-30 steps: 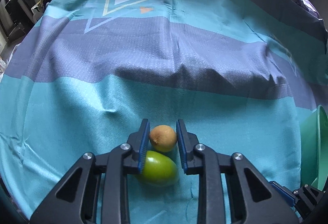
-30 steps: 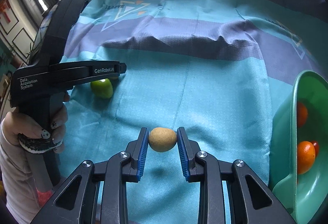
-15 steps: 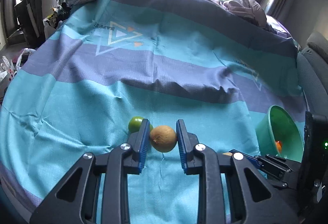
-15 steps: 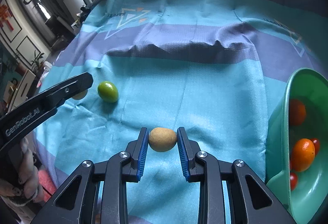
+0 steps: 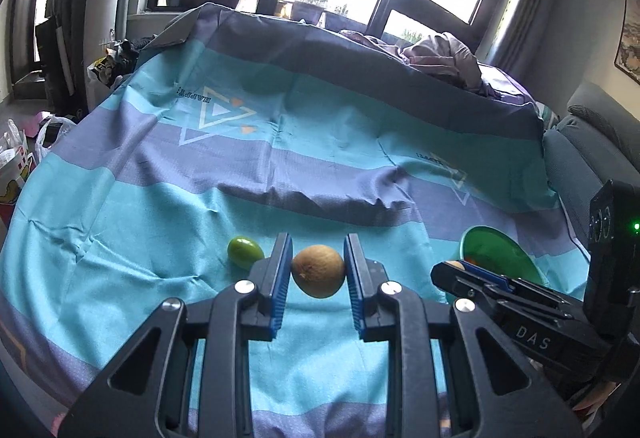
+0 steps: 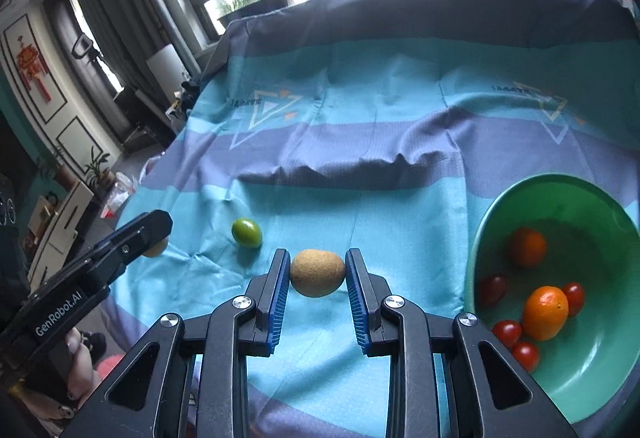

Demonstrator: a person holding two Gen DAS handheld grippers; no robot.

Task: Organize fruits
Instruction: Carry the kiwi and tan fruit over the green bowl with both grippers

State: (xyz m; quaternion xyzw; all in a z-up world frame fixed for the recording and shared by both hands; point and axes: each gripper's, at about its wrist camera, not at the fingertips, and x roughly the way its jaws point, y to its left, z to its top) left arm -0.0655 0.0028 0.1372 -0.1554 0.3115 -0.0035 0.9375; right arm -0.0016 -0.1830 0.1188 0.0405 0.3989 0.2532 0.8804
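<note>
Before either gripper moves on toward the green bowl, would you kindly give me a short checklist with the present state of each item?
1. left gripper shut on its brown fruit: ok, both pads touch it.
2. right gripper shut on its own brown fruit: ok.
3. Both fruits lifted off the cloth: cannot tell.
4. green bowl has room: ok, bare floor beside the oranges and small red fruits.
5. Path from right gripper to bowl unobstructed: ok.
6. green fruit on the cloth: not ok, not yet collected.
</note>
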